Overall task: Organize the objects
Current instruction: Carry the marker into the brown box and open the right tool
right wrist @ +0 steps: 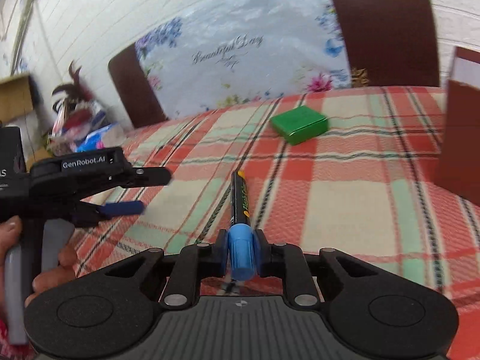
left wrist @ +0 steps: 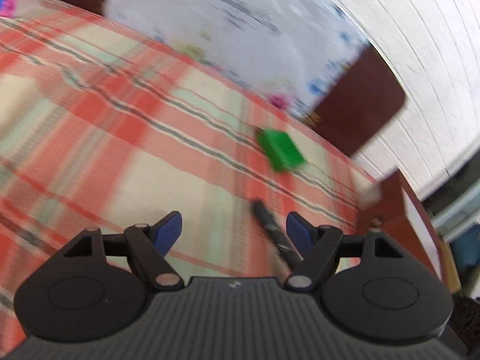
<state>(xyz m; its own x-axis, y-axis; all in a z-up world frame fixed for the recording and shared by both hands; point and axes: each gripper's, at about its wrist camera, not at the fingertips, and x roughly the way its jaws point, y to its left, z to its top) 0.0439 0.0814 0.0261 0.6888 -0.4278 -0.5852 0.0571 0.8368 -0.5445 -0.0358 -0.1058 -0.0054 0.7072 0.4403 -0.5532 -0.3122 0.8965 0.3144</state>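
A table (right wrist: 345,180) under a red, cream and green plaid cloth fills the foreground. Behind its far edge stand two dark brown chair backs (right wrist: 384,30), one left of the other, and between them hangs a pale floral cloth (right wrist: 240,60) printed with "Beautiful Day" in script. Behind the chairs rises a white wall (right wrist: 105,15) scored with horizontal lines. Left of the table lies a heap of clutter (right wrist: 81,120) with dark feathers, and beyond that a cardboard box (right wrist: 15,96). At the table's right edge stands a reddish-brown panel (right wrist: 462,138). Daylight is soft and even.
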